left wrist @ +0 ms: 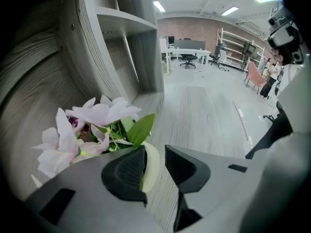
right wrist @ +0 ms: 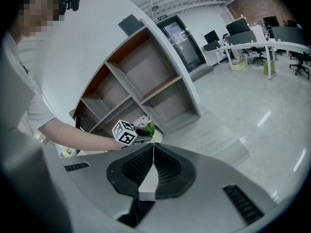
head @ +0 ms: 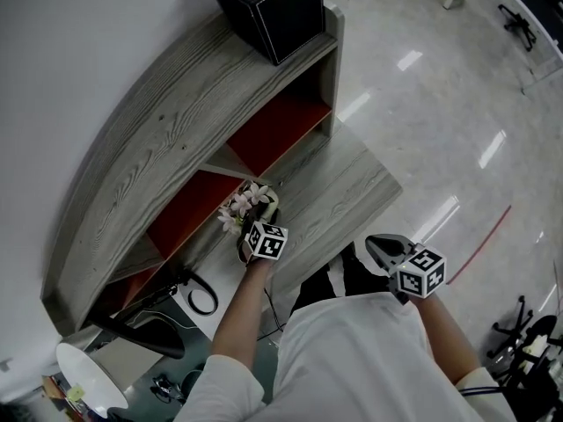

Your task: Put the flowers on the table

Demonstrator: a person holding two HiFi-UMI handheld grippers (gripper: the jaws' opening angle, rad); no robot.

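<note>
— Flowers (left wrist: 92, 123) in their vase (left wrist: 151, 171) sat on the tabletop (head: 347, 187) beside the shelf (head: 176, 121); left gripper (left wrist: 155, 155) fingers spread round the rim.
— Placement looked done. Right gripper (right wrist: 153, 148) fingers were pressed together, empty. Next: back off cleanly.

**A:** Where is free room left on the table (head: 356, 187)?

**B:** The right part of the grey top is left bare up to its edge, and it can be reached from the near side or from over the floor (head: 440, 104).

**A:** What is blocked?

**B:** The far-left side is closed off by the curved shelf unit (head: 149, 148). Only its red-backed compartments are open, and these are parted by dividers. The spot just in front is taken by the flowers (head: 239, 207), with the left gripper (left wrist: 155, 161) set about their pot. Further left, the way is cluttered by a black cable loop (head: 203, 295) and a white lamp (head: 88, 381).
</note>
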